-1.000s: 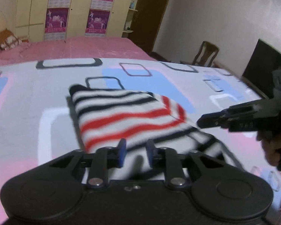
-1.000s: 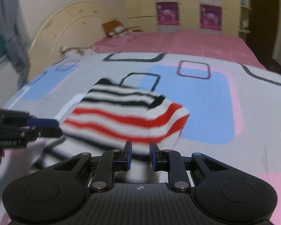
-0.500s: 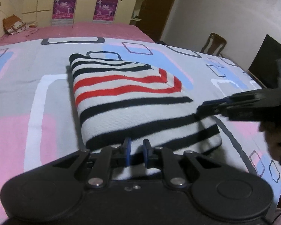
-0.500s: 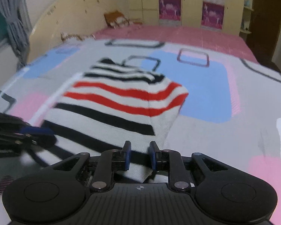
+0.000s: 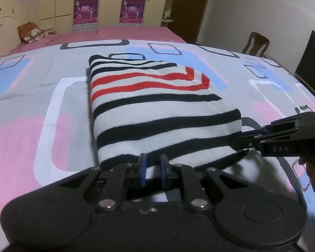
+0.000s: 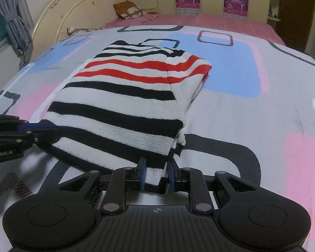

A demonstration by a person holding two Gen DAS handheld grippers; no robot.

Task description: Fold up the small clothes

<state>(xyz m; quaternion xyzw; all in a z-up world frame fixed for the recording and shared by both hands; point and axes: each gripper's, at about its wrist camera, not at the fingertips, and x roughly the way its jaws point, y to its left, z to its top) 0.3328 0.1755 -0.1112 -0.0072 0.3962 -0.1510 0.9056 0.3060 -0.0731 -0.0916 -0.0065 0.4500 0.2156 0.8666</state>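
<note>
A small knitted sweater (image 5: 157,105), white with black and red stripes, lies folded lengthwise on the bed; it also shows in the right wrist view (image 6: 132,96). My left gripper (image 5: 152,169) is at the sweater's near left hem corner, jaws a little apart with the hem between them. My right gripper (image 6: 156,175) is at the near right hem corner, jaws slightly parted around the knit edge. Each gripper shows side-on in the other's view: the right one (image 5: 268,134) and the left one (image 6: 27,134).
The bed has a grey sheet (image 5: 52,96) with pink, blue and white rounded squares. A pink blanket (image 5: 115,33) and a pillow (image 5: 33,31) lie at the far end by the cream headboard (image 6: 84,8). A chair (image 5: 256,44) and a dark screen (image 5: 313,56) stand to the right.
Both grippers have drawn the sweater's hem toward me and lowered it, so the sweater now lies flat and stretched out. The jaws of both have parted slightly.
</note>
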